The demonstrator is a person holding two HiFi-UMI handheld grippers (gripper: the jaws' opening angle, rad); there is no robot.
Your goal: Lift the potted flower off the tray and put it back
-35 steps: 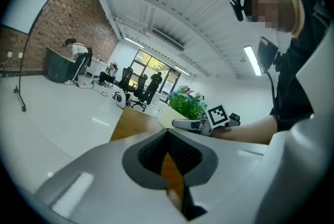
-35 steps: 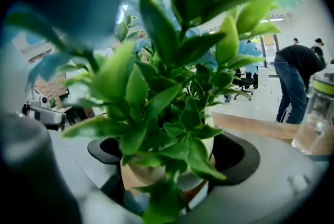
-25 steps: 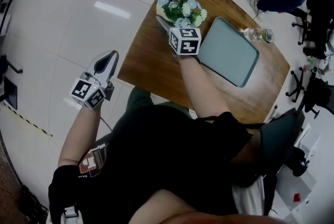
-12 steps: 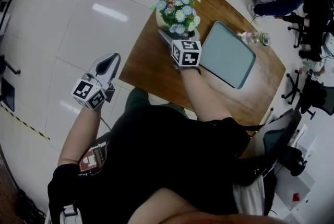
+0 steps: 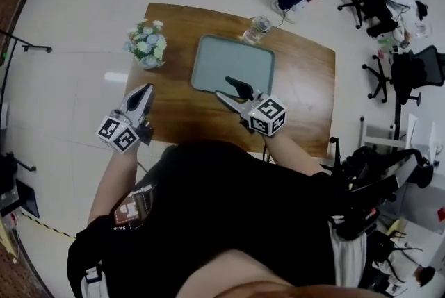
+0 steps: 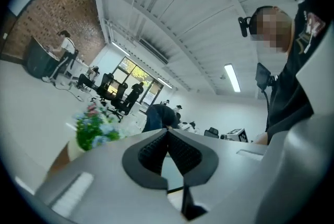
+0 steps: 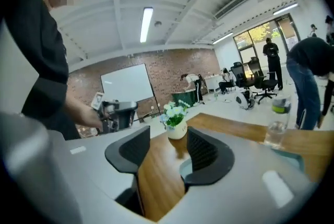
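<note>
In the head view, the right gripper (image 5: pixel 226 87) has been drawn back from the potted flower (image 5: pixel 146 44). The flower is left on the counter (image 5: pixel 306 81) near its far left corner, well apart from the tray (image 5: pixel 233 65). Nothing is carried by the tray, so the return is judged still to be done.

In the left gripper view, the left gripper (image 6: pixel 167 135) is seen clenched on nothing.

In the right gripper view, the jaws have just been closing. They are still parted, with nothing between them.

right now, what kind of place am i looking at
Probably an open-plan office or lab workspace: rolling office chairs, a whiteboard on a brick wall, and a ceiling strip light above a wooden table.
</note>
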